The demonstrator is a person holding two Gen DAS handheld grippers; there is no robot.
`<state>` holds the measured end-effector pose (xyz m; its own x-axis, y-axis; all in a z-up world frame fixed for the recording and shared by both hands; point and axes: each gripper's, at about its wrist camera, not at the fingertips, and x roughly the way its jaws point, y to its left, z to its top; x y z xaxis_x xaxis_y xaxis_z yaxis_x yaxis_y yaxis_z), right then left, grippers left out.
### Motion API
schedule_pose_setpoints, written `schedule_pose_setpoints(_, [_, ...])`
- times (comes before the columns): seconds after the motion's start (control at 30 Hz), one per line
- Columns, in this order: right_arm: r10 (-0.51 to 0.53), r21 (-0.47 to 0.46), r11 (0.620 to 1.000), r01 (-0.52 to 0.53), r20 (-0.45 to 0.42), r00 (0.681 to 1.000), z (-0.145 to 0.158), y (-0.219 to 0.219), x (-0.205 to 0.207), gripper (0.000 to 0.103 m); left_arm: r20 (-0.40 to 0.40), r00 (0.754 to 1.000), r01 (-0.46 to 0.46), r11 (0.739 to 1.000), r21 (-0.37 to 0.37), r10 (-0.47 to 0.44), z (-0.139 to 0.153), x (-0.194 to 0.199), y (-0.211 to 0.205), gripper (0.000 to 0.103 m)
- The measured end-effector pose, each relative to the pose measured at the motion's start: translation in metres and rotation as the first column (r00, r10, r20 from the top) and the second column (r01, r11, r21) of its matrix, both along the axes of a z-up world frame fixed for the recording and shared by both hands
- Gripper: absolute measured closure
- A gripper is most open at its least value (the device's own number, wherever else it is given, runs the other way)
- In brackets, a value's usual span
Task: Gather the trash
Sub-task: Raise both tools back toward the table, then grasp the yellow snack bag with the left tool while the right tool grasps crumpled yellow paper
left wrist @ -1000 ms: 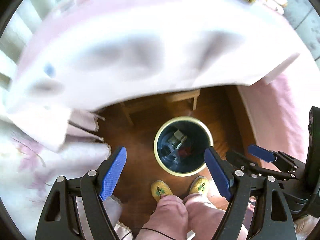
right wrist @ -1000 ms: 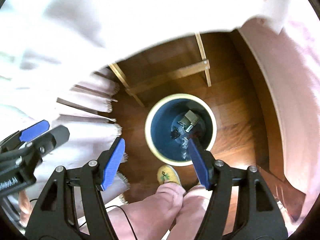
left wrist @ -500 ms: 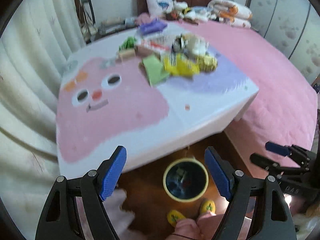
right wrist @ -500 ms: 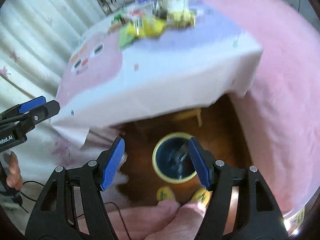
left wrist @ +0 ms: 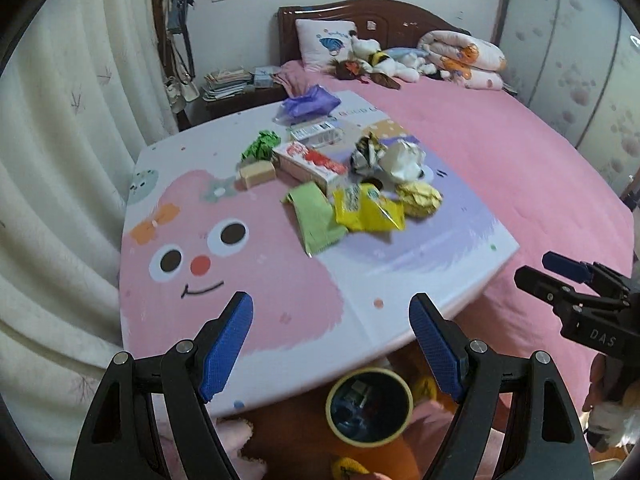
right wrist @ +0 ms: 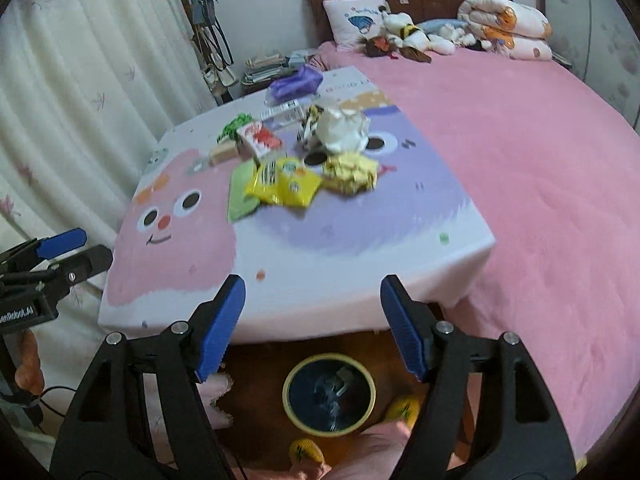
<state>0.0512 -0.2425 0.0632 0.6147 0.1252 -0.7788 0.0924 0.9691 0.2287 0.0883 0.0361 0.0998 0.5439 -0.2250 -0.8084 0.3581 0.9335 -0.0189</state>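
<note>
Trash lies in a heap on the table (left wrist: 256,280) (right wrist: 320,240): a yellow snack bag (left wrist: 368,210) (right wrist: 284,186), a green wrapper (left wrist: 316,218) (right wrist: 240,196), a crumpled yellow wrapper (left wrist: 420,198) (right wrist: 352,170), a red and white box (left wrist: 308,164) (right wrist: 260,140), crumpled white paper (left wrist: 400,158) (right wrist: 342,130) and a purple bag (left wrist: 310,102) (right wrist: 294,82). A yellow-rimmed bin (left wrist: 370,404) (right wrist: 330,394) with trash inside stands on the floor below the table's near edge. My left gripper (left wrist: 332,346) and right gripper (right wrist: 312,328) are both open and empty, above the near edge.
A pink bed (left wrist: 500,152) (right wrist: 520,160) with pillows and plush toys runs along the right of the table. White curtains (left wrist: 60,160) hang at the left. A coat stand (right wrist: 204,28) and a nightstand with papers stand at the back. My knees and yellow slippers show beside the bin.
Both grippers have lifted and tilted up from looking straight down into the bin to looking over the tabletop and its trash. Both stayed open and empty.
</note>
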Motion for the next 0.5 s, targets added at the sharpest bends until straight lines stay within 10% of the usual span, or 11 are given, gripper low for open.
schedule_pose_setpoints(0.5, [0.345,-0.05,0.936,-0.35,-0.087,0.935,-0.062,-0.048,0.201,0.034,-0.195,0.923,-0.338,0.941,0.001,0.332,-0.054,0.135,-0.057,0.022])
